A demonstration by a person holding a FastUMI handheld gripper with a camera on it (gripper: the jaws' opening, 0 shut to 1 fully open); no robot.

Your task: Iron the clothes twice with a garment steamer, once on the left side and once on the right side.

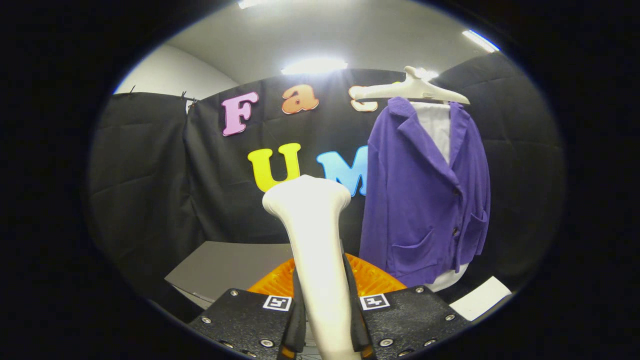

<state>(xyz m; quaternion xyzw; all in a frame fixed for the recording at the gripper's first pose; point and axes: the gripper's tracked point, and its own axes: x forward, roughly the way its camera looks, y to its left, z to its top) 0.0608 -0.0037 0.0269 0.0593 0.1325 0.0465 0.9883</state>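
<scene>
A cloth-walled recording booth (150, 190); ceiling strip lights (314, 65); jacket (425, 200) on hanger.

grey tabletop (225, 265) below booth wall | orange ribbed disc (372, 280) on it | white sheet (482, 297) at right

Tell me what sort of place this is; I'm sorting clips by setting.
Likely a staged recording booth, not a home: black cloth wall, ceiling strip lights, and a lone purple jacket on a white hanger. The claw grips a white garment steamer.
</scene>
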